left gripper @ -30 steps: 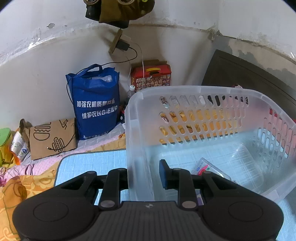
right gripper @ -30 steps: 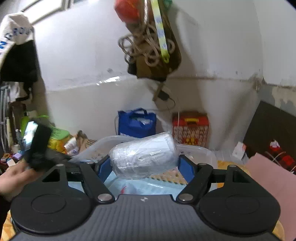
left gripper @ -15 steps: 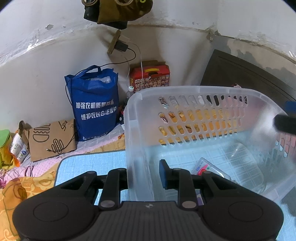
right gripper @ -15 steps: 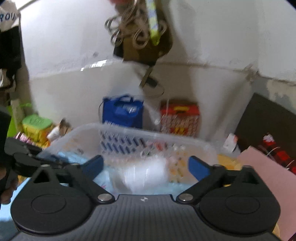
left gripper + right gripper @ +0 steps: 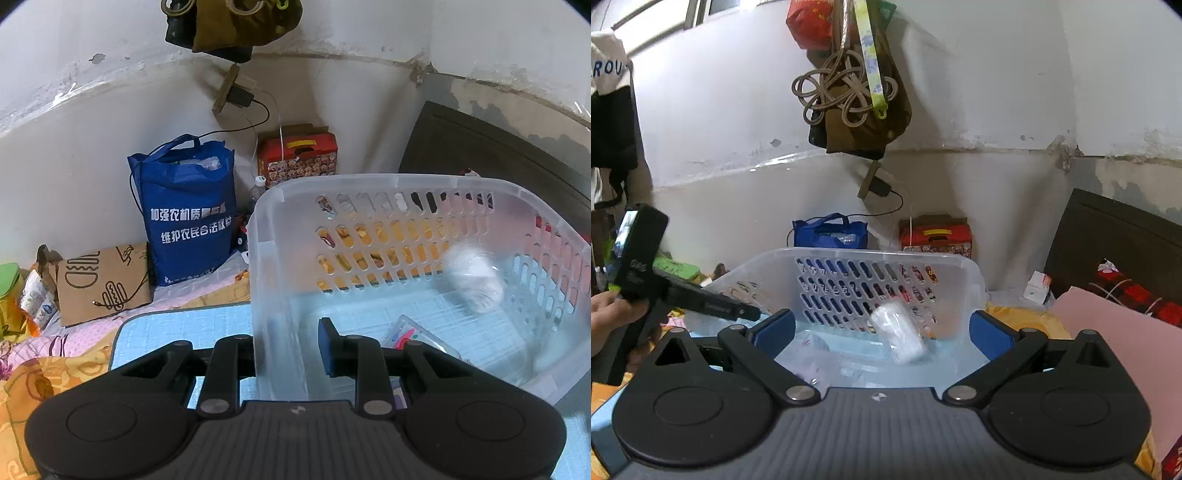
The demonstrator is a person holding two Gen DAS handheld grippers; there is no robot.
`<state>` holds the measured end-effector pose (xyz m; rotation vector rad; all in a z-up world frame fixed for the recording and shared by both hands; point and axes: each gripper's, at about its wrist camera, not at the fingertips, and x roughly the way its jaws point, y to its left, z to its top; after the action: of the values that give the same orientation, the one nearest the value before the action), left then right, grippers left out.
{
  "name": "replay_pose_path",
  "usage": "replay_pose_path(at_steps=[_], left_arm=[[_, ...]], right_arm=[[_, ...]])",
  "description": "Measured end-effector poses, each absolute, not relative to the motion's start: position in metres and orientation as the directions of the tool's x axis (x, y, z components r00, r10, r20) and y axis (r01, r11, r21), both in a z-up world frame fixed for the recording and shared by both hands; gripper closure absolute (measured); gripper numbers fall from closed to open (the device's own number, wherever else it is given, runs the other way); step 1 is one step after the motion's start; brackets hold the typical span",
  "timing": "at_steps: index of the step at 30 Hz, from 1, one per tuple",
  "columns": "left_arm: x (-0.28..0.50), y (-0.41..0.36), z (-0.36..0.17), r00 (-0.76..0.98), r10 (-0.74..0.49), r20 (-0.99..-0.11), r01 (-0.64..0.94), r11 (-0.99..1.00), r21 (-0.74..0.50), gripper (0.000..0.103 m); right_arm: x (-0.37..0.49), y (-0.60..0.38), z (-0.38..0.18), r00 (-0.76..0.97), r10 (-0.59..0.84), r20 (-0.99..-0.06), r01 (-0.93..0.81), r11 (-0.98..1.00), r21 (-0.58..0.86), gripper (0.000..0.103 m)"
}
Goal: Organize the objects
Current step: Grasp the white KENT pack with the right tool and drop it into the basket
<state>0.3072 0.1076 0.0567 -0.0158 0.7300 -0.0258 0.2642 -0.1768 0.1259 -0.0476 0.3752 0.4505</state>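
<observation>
A clear plastic basket (image 5: 388,181) with slotted walls stands on a light blue mat. My left gripper (image 5: 282,350) is shut on its near left wall, one finger outside and one blue pad (image 5: 327,347) inside. A white plastic-wrapped roll (image 5: 472,280) shows blurred inside the basket, free of both grippers. In the right wrist view the roll (image 5: 899,338) lies beyond my right gripper (image 5: 882,330), which is open wide over the basket (image 5: 868,253) with nothing between its pads. A small clear packet (image 5: 410,334) lies on the basket floor.
Against the wall behind stand a blue tote bag (image 5: 188,221), a red carton (image 5: 297,155) and a brown paper bag (image 5: 99,280). A dark headboard (image 5: 498,158) is on the right, with pink cloth (image 5: 1126,332) beside the basket. A hand (image 5: 609,314) holds the left gripper.
My right gripper held the wrapped roll a second ago; its jaws opened wide and the roll dropped into the basket. The left gripper kept its hold on the basket wall.
</observation>
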Motion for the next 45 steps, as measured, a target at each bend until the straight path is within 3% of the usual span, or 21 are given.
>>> replay_pose_path(at_steps=[4,16,24,35,36,39,42,45], left_arm=[[0.307,0.108,0.056,0.746,-0.036,-0.665,0.024,0.999,-0.026,0.073],[0.307,0.107,0.056,0.748,-0.037,-0.663,0.023,0.999,-0.030,0.073],[0.306,0.108,0.057,0.747,-0.039,-0.663,0.021,0.999,-0.035,0.073],[0.306,0.108,0.057,0.748,-0.038,-0.663,0.021,0.999,-0.034,0.073],[0.306,0.108,0.057,0.748,-0.039,-0.663,0.021,0.999,-0.035,0.073],[0.305,0.107,0.057,0.748,-0.038,-0.662,0.021,0.999,-0.034,0.073],[0.305,0.107,0.057,0.748,-0.039,-0.662,0.021,0.999,-0.035,0.073],[0.306,0.107,0.056,0.748,-0.039,-0.663,0.022,0.999,-0.035,0.073]], right_arm=[[0.237,-0.183,0.123,0.830,0.452,-0.327,-0.451,0.889,0.085,0.000],[0.141,-0.152,0.047,0.751,0.495,-0.437,-0.496,0.860,0.121,0.001],[0.113,-0.133,0.015,0.750,0.470,-0.466,-0.485,0.869,0.096,0.029],[0.090,-0.112,0.003,0.772,0.467,-0.431,-0.499,0.865,0.043,0.039],[0.089,-0.111,0.002,0.768,0.471,-0.434,-0.505,0.862,0.042,0.042],[0.088,-0.108,-0.001,0.757,0.479,-0.445,-0.518,0.854,0.038,0.070],[0.090,-0.116,-0.001,0.756,0.492,-0.432,-0.517,0.853,0.070,0.081],[0.091,-0.124,0.003,0.774,0.486,-0.407,-0.500,0.862,0.078,0.085]])
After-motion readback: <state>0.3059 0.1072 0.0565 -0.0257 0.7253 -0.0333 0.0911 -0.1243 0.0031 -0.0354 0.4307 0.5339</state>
